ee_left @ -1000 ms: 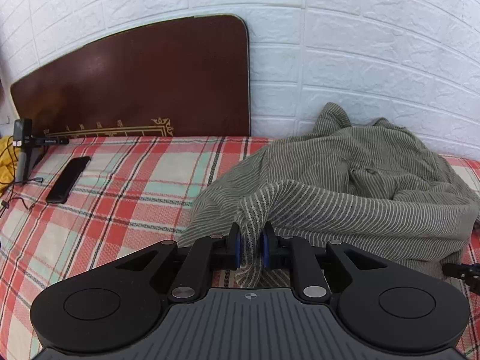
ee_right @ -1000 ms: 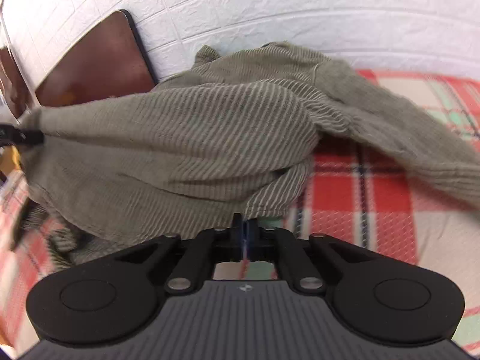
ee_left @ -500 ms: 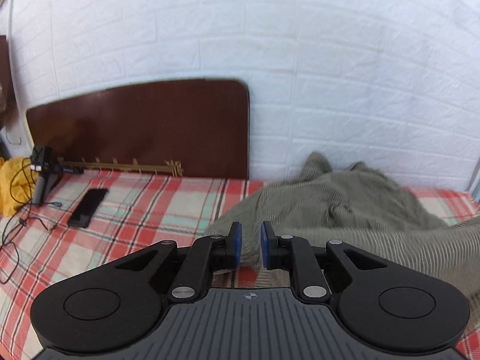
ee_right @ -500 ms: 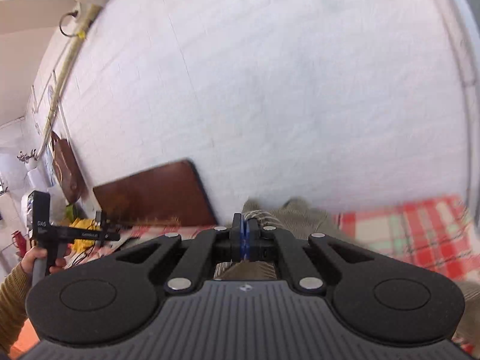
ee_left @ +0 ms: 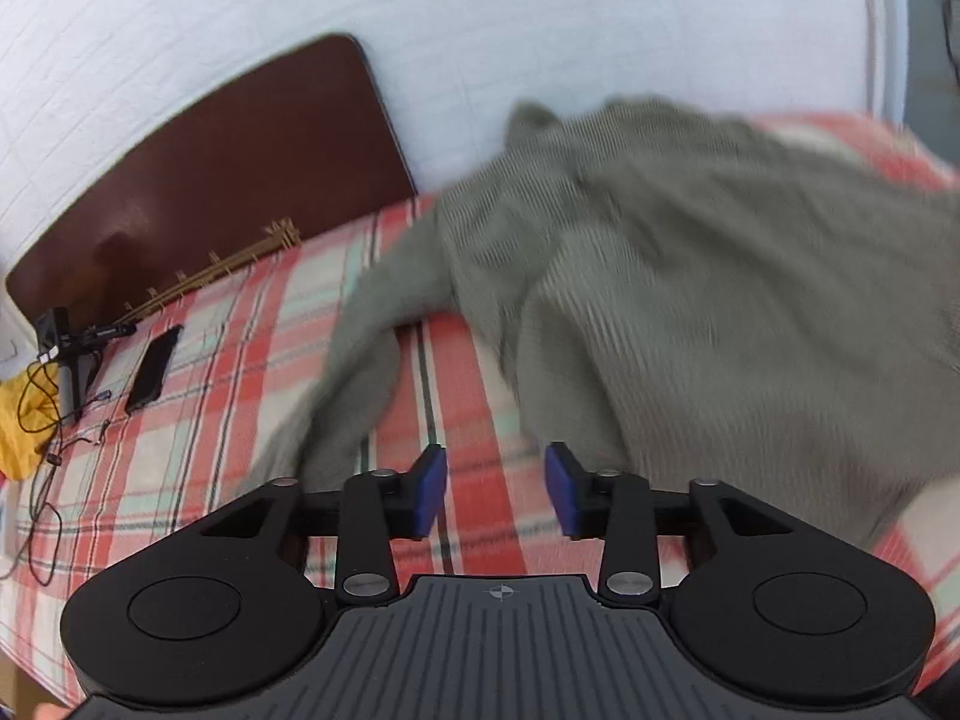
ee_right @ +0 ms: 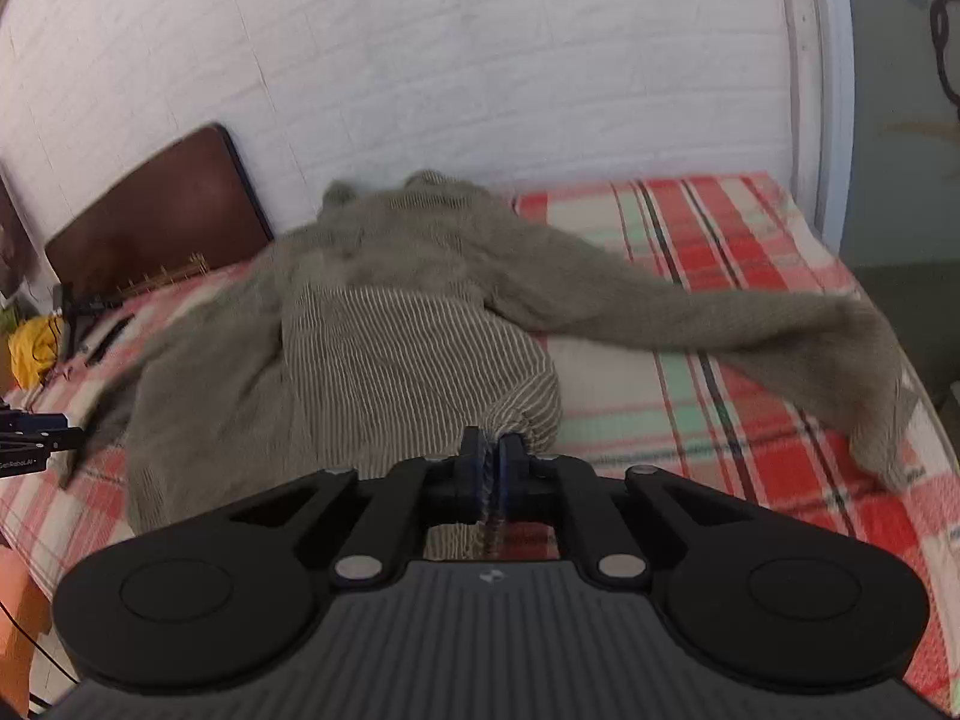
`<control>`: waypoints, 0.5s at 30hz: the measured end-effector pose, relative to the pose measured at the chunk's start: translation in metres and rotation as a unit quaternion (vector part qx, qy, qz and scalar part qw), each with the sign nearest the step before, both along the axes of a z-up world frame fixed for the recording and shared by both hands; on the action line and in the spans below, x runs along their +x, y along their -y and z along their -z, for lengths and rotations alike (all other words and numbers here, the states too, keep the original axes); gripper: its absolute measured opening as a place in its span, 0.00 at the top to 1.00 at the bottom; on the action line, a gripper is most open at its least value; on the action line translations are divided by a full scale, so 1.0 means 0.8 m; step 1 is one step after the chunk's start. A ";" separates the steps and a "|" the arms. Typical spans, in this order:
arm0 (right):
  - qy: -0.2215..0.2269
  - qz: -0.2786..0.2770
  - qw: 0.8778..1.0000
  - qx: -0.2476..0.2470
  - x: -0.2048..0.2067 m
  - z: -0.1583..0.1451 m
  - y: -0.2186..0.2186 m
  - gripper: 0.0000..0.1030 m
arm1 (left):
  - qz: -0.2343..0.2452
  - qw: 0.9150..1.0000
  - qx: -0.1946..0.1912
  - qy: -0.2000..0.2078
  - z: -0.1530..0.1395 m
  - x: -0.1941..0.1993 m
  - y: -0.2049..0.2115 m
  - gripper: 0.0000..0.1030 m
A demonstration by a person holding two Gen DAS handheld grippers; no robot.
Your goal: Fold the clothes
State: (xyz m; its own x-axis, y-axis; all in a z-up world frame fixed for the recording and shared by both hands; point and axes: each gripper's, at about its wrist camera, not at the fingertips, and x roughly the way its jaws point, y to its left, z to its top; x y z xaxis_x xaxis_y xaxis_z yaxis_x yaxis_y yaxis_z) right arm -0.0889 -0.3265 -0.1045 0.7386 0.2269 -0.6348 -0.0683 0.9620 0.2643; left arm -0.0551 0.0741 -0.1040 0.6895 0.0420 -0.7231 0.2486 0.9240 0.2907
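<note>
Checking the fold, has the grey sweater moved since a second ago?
Yes. The grey sweater, earlier bunched near the wall, now spreads flatter down the plaid bed.

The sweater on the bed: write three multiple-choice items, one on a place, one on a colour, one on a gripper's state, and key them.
1. Where does the phone lie?
A. On the bedsheet, left of the sweater
B. On top of the sweater
C. Between the left gripper's pads

2. What colour is the sweater?
A. Bright yellow
B. Grey-green with fine stripes
C. Red plaid

3. What is between the pads of the right gripper?
A. Nothing
B. The phone
C. A bunch of sweater fabric

Key: 1 A, the left wrist view shows it on the plaid sheet near the headboard. 2 B, both views show ribbed grey-green cloth. 3 C, striped fabric sits between the opening jaws in the right wrist view, while the left gripper, also opening, has only sheet behind its gap.
</note>
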 end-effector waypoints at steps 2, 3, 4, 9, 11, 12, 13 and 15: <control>-0.003 0.010 1.000 0.002 -0.013 0.009 0.001 0.35 | 0.011 1.000 0.020 -0.008 0.020 -0.006 0.002 0.37; 0.000 0.012 1.000 0.002 -0.022 0.010 0.001 0.30 | 0.017 1.000 0.021 -0.016 0.027 -0.009 0.003 0.35; 0.003 0.010 1.000 0.001 -0.029 0.010 0.001 0.30 | 0.030 0.999 0.013 -0.029 0.031 -0.012 0.004 0.31; -0.027 -0.022 0.999 0.020 -0.035 0.021 -0.011 0.31 | 0.069 0.996 -0.029 -0.051 0.047 -0.022 0.023 0.21; -0.043 -0.035 0.998 0.024 -0.037 0.032 -0.020 0.31 | 0.072 0.995 -0.045 -0.054 0.051 -0.018 0.034 0.20; -0.051 -0.040 0.998 0.026 -0.037 0.037 -0.025 0.31 | 0.074 0.994 -0.058 -0.062 0.053 -0.016 0.037 0.20; -0.056 -0.043 0.997 0.031 -0.038 0.042 -0.028 0.31 | 0.077 0.992 -0.070 -0.068 0.054 -0.014 0.040 0.20; -0.065 -0.049 0.996 0.045 -0.041 0.049 -0.032 0.31 | 0.083 0.991 -0.081 -0.073 0.058 -0.011 0.048 0.19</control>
State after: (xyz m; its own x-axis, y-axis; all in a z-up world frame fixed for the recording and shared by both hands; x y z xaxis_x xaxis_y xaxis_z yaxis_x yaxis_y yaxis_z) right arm -0.1221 -0.3009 -0.1437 0.6235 0.3531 -0.6975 -0.1195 0.9247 0.3614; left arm -0.0638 0.0356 -0.1501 0.5645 -0.1878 -0.8038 0.4300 0.8981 0.0921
